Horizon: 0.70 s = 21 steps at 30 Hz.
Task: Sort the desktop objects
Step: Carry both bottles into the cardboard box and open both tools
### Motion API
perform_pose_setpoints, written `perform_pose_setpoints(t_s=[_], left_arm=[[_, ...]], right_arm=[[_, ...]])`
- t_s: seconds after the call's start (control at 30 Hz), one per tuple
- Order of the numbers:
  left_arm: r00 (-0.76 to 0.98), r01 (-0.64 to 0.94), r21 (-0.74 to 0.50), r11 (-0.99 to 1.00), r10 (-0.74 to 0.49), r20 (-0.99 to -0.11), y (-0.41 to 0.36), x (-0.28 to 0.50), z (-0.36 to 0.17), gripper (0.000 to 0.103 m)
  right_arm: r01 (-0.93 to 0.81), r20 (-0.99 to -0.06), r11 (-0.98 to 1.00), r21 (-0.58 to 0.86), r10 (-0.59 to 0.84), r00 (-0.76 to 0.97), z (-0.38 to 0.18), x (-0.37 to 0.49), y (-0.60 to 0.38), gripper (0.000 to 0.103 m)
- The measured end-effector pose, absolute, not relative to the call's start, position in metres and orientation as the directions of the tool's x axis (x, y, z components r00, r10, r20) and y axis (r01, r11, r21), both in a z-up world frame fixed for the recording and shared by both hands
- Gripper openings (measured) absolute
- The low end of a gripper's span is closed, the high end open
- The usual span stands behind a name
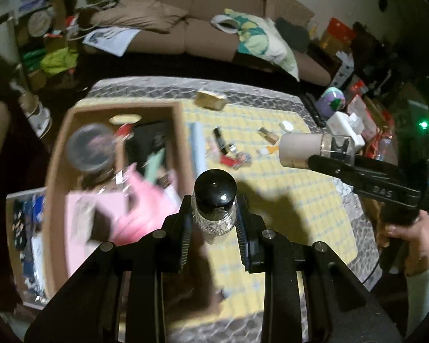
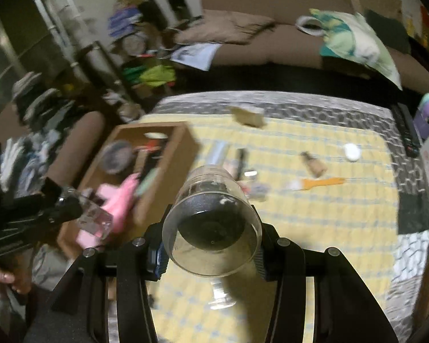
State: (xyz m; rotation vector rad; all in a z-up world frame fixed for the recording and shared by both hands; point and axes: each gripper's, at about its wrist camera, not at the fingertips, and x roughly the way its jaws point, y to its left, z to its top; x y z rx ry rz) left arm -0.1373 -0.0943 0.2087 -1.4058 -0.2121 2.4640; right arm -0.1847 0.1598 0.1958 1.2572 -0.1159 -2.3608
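My left gripper [image 1: 214,223] is shut on a clear glass bottle with a round black cap [image 1: 215,200], held above the yellow checked cloth just right of the cardboard box [image 1: 183,131]. My right gripper [image 2: 211,245] is shut on a clear jar with a beige cap [image 2: 211,223], held in the air over the cloth. The same jar [image 1: 303,150] and right gripper show at the right of the left wrist view. The left gripper with its bottle [image 2: 94,214] shows at the left of the right wrist view, over the box's near corner.
The box [image 2: 186,143] holds a round lidded tub [image 1: 90,148], a pink item [image 1: 146,200] and dark items. Small cosmetics [image 1: 224,145], a brown bottle [image 2: 314,164], an orange tube [image 2: 320,183], a white disc [image 2: 352,152] and a tan block [image 2: 248,115] lie on the cloth. White boxes [image 1: 346,125] stand right.
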Motion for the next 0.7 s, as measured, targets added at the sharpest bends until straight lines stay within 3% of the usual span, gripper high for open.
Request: perform_pose_setpoints(t_s=[0.37,0.7], left_arm=[[-0.482,-0.029,-0.351,-0.936,0.321,-0.816,-0.210,-0.079,0.178,0.026],[-0.491,0.085,-0.405,-0.911,0.315,-0.812,-0.283,-0.079,0.142,0.026]], right_arm=[[0.457,-0.747,-0.804,0.381,-0.559,-0.360,0.168,-0.126,0.030,0.048],[0.499,-0.736,-0.709,0.499,-0.651,-0.189,0.093,-0.108,-0.080,0.048]])
